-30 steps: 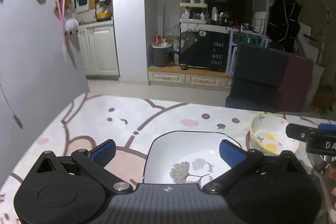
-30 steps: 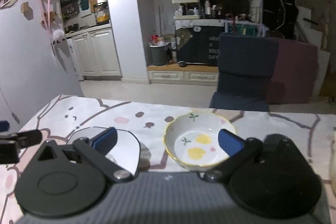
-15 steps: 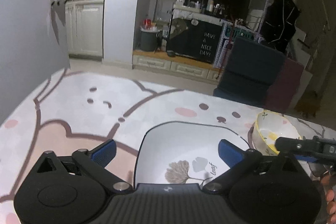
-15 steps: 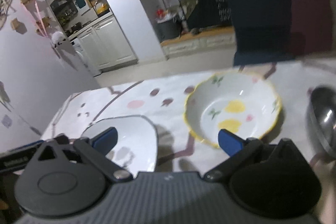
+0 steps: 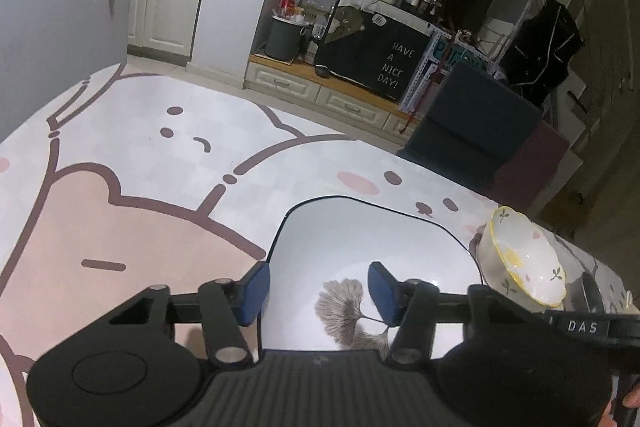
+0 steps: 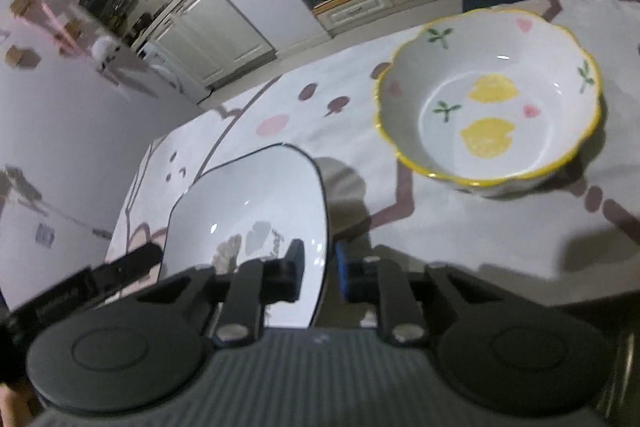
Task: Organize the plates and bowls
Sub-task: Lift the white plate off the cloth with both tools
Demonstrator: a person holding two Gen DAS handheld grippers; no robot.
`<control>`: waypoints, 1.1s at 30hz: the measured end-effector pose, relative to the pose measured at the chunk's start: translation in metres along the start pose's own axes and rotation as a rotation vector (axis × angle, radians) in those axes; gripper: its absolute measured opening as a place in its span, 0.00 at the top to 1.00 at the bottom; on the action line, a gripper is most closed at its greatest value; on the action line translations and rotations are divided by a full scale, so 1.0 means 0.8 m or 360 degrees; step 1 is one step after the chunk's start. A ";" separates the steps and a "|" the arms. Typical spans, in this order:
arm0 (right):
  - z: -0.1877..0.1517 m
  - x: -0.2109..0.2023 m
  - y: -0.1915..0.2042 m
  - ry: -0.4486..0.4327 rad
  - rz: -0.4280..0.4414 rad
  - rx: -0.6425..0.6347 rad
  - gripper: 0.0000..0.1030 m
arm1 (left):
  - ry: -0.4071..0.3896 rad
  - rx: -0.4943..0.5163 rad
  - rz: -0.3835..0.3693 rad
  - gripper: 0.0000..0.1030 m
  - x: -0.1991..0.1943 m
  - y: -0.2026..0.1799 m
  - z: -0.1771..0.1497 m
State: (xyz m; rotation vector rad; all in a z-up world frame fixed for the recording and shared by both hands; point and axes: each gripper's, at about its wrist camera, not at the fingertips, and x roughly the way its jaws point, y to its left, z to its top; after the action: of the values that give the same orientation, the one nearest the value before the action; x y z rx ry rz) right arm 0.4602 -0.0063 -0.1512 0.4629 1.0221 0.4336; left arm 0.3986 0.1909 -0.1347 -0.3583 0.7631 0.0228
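Note:
A white square plate (image 5: 360,239) with a black rim and a leaf print lies on the bear-pattern tablecloth (image 5: 160,187). My left gripper (image 5: 318,291) straddles its left rim, one blue pad outside and one over the plate's inside. Its jaws are closing, with gaps still showing. My right gripper (image 6: 320,269) is closing on the right rim of the plate (image 6: 248,211), and the pads look to be touching the rim between them. A yellow-rimmed lemon-print bowl (image 6: 488,115) stands to the plate's right, also seen as the bowl (image 5: 524,267) beside the plate.
A steel bowl (image 5: 590,293) sits just right of the lemon bowl. A dark blue chair (image 5: 472,131) stands past the table's far edge. A grey wall (image 5: 48,7) runs along the table's left side. Kitchen cabinets and shelves are farther back.
Both grippers came down to the square plate and their jaws narrowed from wide open. The right gripper rolled and shifted left, from framing the lemon bowl to the plate's right rim.

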 end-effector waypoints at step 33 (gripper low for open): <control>-0.001 0.008 0.008 0.0095 -0.0089 -0.0060 0.92 | 0.0142 -0.0056 0.0069 0.85 0.038 0.035 0.004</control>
State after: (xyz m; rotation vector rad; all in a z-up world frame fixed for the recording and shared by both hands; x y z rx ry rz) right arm 0.4616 0.0026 -0.1527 0.3883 1.0805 0.4180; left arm 0.4189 0.2152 -0.1619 -0.3783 0.8593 0.0615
